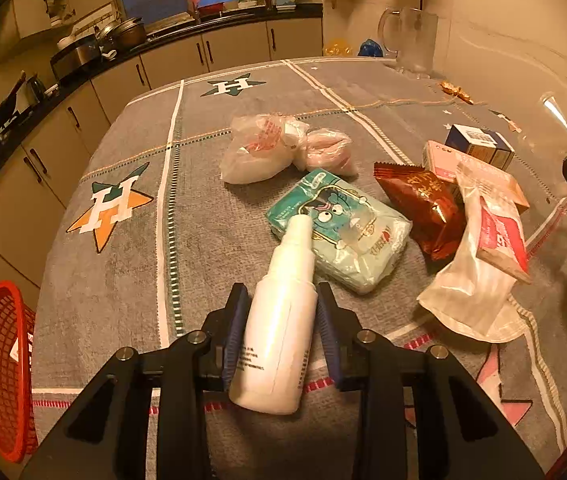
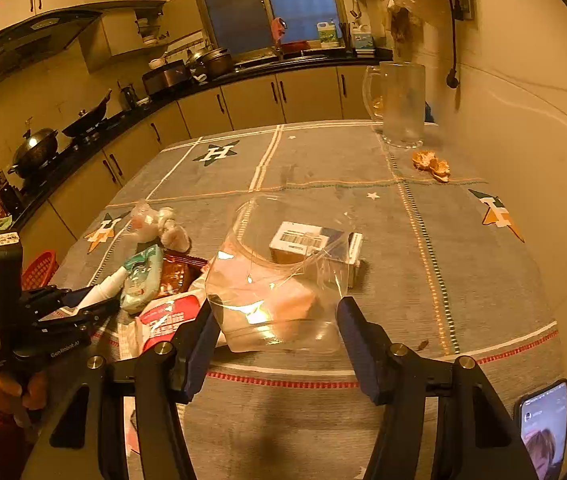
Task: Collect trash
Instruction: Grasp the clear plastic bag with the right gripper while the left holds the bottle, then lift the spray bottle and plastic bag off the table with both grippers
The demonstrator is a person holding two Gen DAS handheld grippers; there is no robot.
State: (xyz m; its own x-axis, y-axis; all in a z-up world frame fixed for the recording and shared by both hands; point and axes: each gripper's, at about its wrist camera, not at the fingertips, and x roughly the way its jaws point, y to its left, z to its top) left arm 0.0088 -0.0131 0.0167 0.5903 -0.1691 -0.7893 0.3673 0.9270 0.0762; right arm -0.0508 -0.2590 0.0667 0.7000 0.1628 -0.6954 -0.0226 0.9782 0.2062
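Left wrist view shows the left gripper (image 1: 281,320) clenched around a white bottle (image 1: 279,332) above the table (image 1: 123,280). Opposite, the right gripper (image 2: 277,340) stands released, straddling a clear plastic tub (image 2: 279,292) beside a barcoded box (image 2: 315,240).

My left tongs (image 1: 283,312) clasp a white plastic bottle (image 1: 279,320) lying with its narrow cap end on a teal tissue pack (image 1: 343,228). Beyond it on the surface lie two knotted white plastic bags (image 1: 279,148), a crumpled red snack wrapper (image 1: 423,204), a white pouch (image 1: 471,280) with a red-and-white packet (image 1: 503,236) on it, a pink box (image 1: 443,160) and a blue-and-white carton (image 1: 479,146). Just ahead of my right tongs (image 2: 279,344), spread wide, sits a clear crumpled plastic container (image 2: 275,280), with orange peel (image 2: 431,166) well apart near the far edge.
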